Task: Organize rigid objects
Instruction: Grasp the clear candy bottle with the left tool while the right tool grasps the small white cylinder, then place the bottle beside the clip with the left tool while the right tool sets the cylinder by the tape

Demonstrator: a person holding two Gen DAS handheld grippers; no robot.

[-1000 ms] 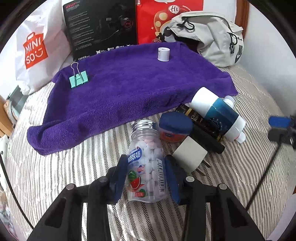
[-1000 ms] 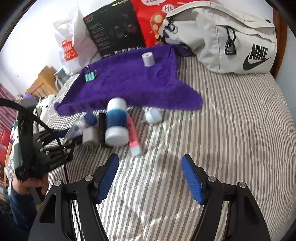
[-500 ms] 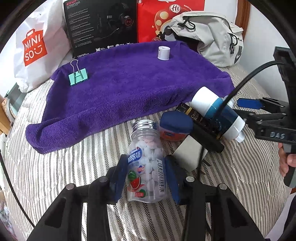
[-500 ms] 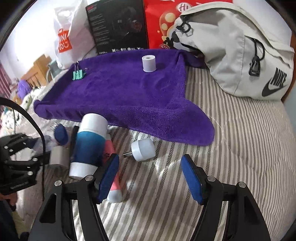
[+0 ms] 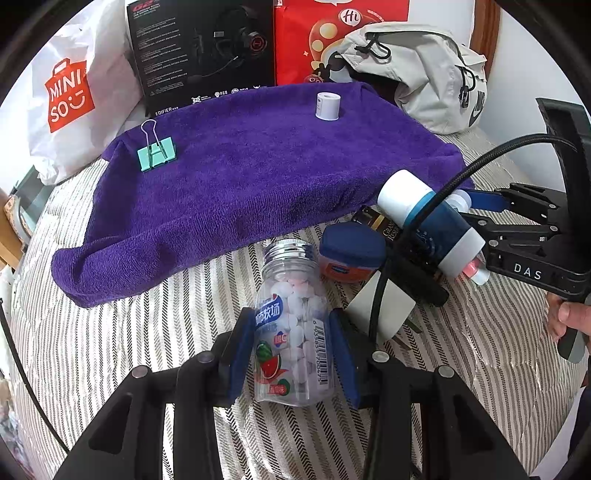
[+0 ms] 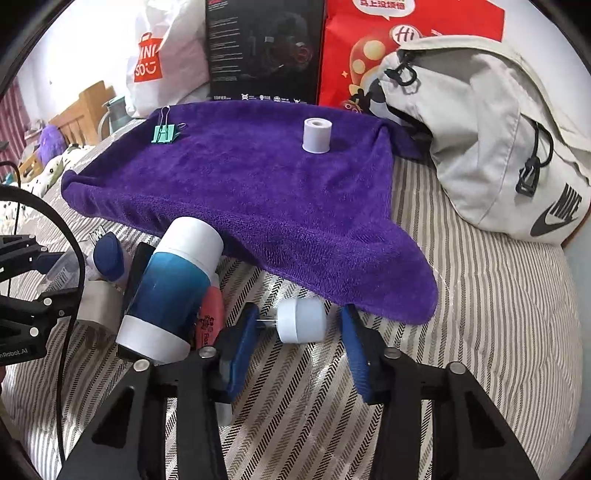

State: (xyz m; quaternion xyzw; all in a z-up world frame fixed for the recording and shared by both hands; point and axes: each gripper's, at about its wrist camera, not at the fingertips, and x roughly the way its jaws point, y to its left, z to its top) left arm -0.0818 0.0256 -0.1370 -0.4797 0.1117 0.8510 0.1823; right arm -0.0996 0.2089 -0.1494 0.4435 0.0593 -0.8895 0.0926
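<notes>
Clear plastic candy bottle (image 5: 291, 325): silver screw cap, white and pink tablets inside, blue label with Chinese characters, a watermelon picture and a barcode; it lies on the striped bed cover (image 5: 129, 332), cap toward the purple towel (image 5: 240, 173).
Left gripper (image 5: 291, 354): its blue-padded fingers (image 5: 236, 354) are pressed against both sides of the candy bottle, holding it.
White plug adapter (image 6: 301, 320): lies on its side on the bed cover just off the towel's near corner, metal prongs pointing left.
Right gripper (image 6: 295, 347): fingers (image 6: 352, 354) spread wide, one on each side of the plug adapter, a gap showing at each side; the body reads "DAS" in the left wrist view, with a person's hand (image 5: 567, 317) on the handle.
Pile beside the bottle: a blue-lidded orange jar (image 5: 351, 253), a white block (image 5: 384, 306), a black box (image 5: 402, 258) with gold lettering "GRAN...", a blue and white bottle (image 5: 430, 223) lying across it, a pink tube (image 6: 210, 317) with unreadable print.
On the towel: a mint binder clip (image 5: 157, 153) at the left, a small white roll (image 5: 327, 105) standing at the back.
Behind the towel: a white "MINISO" bag (image 5: 70, 96), a black "EDIFIER" headset box (image 5: 201, 51), a red bag marked "Hi" (image 5: 340, 33), a grey "NIKE" bag (image 6: 491, 136).
</notes>
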